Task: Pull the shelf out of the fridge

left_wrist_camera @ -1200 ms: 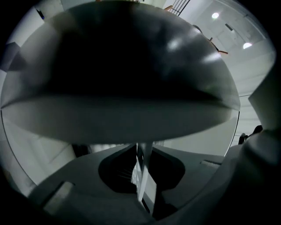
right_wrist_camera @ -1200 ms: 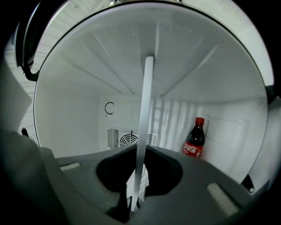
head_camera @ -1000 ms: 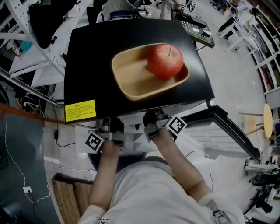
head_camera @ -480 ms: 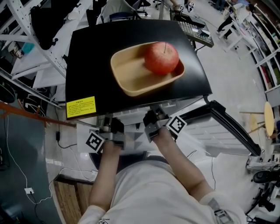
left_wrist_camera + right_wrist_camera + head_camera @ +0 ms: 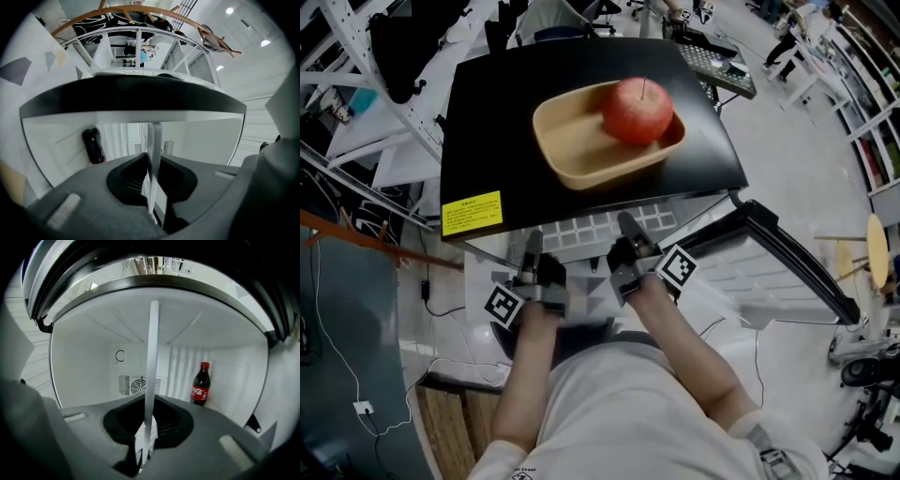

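Observation:
The fridge's black top (image 5: 487, 141) fills the upper middle of the head view. Its clear shelf (image 5: 591, 228) sticks out from under that top's front edge. My left gripper (image 5: 532, 249) and right gripper (image 5: 625, 228) are both shut on the shelf's front edge, side by side. In the left gripper view the shelf (image 5: 154, 140) shows edge-on as a thin pale strip pinched in my left gripper (image 5: 152, 164). The right gripper view shows the same strip of shelf (image 5: 151, 366) clamped in my right gripper (image 5: 148, 404), with the white fridge interior (image 5: 89, 366) behind.
A wooden tray (image 5: 572, 150) holding a red apple (image 5: 637, 110) rests on the fridge top, beside a yellow label (image 5: 472, 212). A cola bottle (image 5: 200, 383) stands at the back inside the fridge. The open fridge door (image 5: 787, 267) swings out to the right. White racks (image 5: 366, 103) stand at the left.
The shelf has slid out toward me; a strip of it now shows in front of the black top. Both grippers keep their hold on its edge.

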`<action>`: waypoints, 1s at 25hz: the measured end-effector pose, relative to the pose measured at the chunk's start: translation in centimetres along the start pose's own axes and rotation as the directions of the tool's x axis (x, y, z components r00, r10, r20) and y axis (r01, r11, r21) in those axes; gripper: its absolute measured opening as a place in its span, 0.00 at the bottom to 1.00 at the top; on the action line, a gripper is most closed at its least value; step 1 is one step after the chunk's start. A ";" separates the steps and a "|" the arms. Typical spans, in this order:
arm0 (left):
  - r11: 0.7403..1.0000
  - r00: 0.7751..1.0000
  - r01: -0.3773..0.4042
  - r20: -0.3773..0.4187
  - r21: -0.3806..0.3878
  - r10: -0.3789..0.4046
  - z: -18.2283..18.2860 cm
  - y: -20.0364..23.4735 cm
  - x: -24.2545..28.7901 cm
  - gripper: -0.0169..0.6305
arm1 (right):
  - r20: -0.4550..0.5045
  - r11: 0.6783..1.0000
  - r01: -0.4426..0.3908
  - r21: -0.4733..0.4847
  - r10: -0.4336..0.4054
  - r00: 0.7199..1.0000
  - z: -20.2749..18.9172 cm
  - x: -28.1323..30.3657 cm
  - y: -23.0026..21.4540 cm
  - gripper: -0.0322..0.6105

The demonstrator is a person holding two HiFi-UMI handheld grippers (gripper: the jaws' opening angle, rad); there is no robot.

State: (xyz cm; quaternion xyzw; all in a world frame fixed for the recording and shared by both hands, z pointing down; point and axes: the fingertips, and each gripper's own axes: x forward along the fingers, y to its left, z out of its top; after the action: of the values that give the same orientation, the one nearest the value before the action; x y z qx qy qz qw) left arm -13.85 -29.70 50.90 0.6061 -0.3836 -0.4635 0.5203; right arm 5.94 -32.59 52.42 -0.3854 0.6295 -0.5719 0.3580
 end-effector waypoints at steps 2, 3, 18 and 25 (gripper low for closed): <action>1.000 1.000 0.001 0.000 0.003 -0.001 -0.2 0.0 -0.4 0.09 | -0.001 1.000 -0.004 -0.001 0.004 1.000 -0.1 -0.4 0.0 0.10; 1.000 1.000 0.002 -0.001 0.005 -0.002 -0.3 -0.1 -0.7 0.08 | 0.000 1.000 -0.007 -0.001 0.007 1.000 -0.2 -0.7 0.1 0.10; 1.000 1.000 0.002 0.005 0.009 -0.002 -1.9 -0.6 -3.8 0.08 | -0.018 1.000 -0.022 0.000 0.022 1.000 -1.2 -4.0 0.4 0.10; 1.000 1.000 0.003 0.014 0.014 -0.003 -2.6 -0.7 -5.4 0.08 | -0.034 1.000 -0.026 0.000 0.026 0.999 -1.7 -5.6 0.3 0.10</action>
State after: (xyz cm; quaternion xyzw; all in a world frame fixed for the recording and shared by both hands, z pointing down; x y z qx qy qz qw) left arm -12.84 -23.79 51.11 0.6072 -0.3895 -0.4657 0.5126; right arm 6.89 -26.77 52.34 -0.3675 0.6404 -0.5738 0.3544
